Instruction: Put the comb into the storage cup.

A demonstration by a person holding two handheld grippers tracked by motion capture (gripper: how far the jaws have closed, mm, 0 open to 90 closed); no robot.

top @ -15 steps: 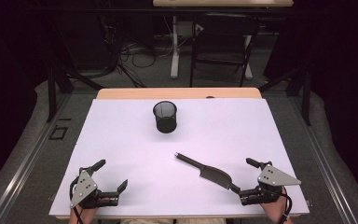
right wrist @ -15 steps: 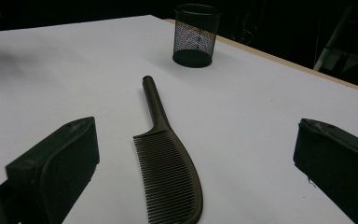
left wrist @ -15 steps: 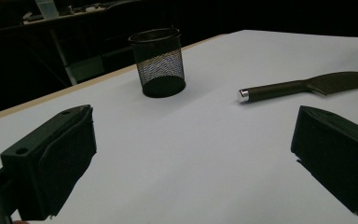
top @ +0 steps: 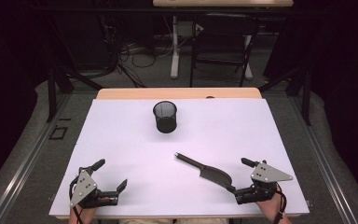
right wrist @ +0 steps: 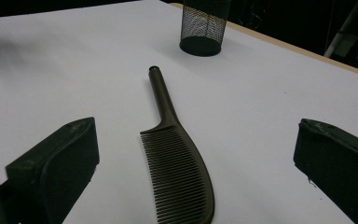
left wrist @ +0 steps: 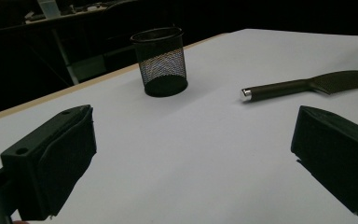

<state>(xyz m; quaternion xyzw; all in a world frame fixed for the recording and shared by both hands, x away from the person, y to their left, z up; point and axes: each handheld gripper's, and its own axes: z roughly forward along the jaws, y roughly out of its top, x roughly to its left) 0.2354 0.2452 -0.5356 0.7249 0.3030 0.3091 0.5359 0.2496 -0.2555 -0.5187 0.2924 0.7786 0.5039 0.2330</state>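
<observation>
A dark comb (top: 206,171) lies flat on the white table (top: 121,126) at the near right, its handle pointing toward the far left. In the right gripper view the comb (right wrist: 179,177) lies on the table between and ahead of the jaws, untouched. My right gripper (top: 238,176) rests open at the near right edge, just beside the comb's toothed end. Near the front left edge, my left gripper (top: 109,175) is open with nothing in it. A black mesh cup (top: 165,116) stands upright at the far middle. From the left gripper view the cup (left wrist: 161,60) and the comb (left wrist: 303,84) lie farther off.
The white sheet covers the table up to a wooden strip (top: 177,93) at the far edge. Beyond it are dark floor, cables and table legs (top: 175,46). A grey carpeted ledge (top: 23,154) runs along both sides.
</observation>
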